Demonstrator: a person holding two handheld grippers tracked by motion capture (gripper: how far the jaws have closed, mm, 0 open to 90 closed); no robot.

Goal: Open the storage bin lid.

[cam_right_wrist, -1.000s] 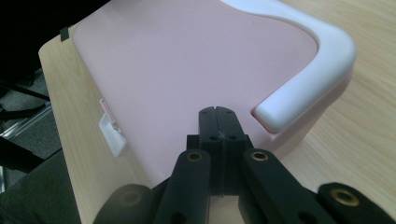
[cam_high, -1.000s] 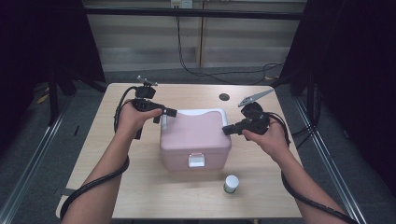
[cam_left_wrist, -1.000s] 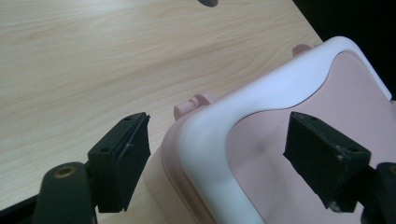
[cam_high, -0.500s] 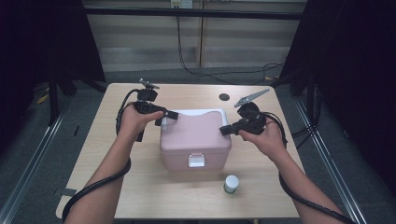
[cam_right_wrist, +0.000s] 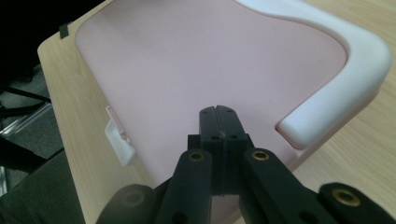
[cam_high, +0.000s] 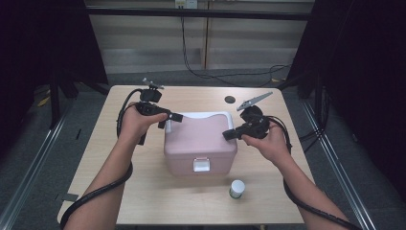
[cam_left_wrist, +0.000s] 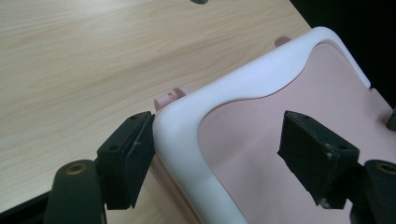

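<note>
a pink box [cam_high: 200, 143] sits mid-table [cam_high: 143, 201]. the left gripper [cam_left_wrist: 224, 154], jaws spread, straddles the box's white handle [cam_left_wrist: 187, 121] at its far-left corner. the right gripper [cam_right_wrist: 218, 122], jaws clenched on nothing, hovers over the lid's right edge. a small jar [cam_high: 236, 189] stands near the box's front right.

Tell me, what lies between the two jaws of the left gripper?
In the left gripper view, a corner of the white handle of the pink box lies between the open jaws of the left gripper.

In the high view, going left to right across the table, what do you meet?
Left tool → pink box → right tool, with the small white-capped jar nearer the front edge, just right of it.
</note>
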